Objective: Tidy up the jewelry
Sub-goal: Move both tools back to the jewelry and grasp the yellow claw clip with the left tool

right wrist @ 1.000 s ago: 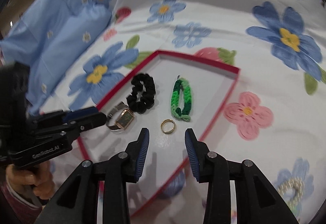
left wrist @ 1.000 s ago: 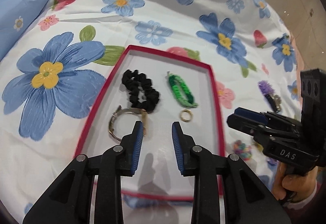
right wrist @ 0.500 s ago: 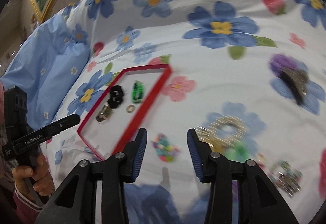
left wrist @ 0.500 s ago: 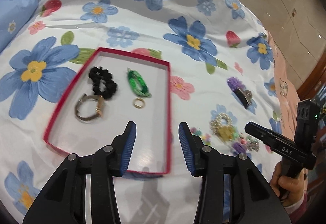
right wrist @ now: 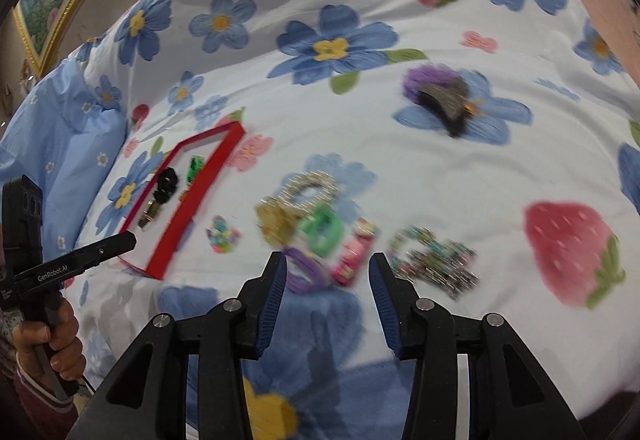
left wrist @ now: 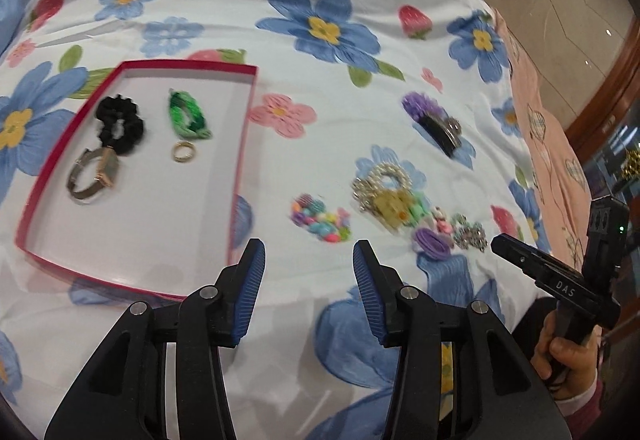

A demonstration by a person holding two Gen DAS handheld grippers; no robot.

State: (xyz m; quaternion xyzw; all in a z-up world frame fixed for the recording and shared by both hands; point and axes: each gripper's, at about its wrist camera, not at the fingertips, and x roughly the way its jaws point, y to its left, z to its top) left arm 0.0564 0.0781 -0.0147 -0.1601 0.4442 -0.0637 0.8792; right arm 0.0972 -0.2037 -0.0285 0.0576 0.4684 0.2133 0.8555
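Four pieces, a scrunchie (left wrist: 120, 124), band (left wrist: 188, 114), ring (left wrist: 184, 151) and watch (left wrist: 96, 174), already lie in the tray (left wrist: 240, 144) at left. More jewelry (left wrist: 386, 196) waits on the bed at centre right. The left gripper (left wrist: 308, 294) is opening, empty; the right gripper (right wrist: 328, 302) stands part-open, empty.

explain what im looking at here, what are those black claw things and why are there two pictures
A person holds a hand-squeezed gripper in each hand, each carrying a camera looking along its fingers, hence two pictures. The left gripper and right gripper both hold nothing; the left one's jaws are opening. They hover over a flowered bedspread. A red tray already holds a black scrunchie, a green bracelet, a ring and a watch. Loose jewelry, including a colourful bead bracelet, lies unsorted beside it.
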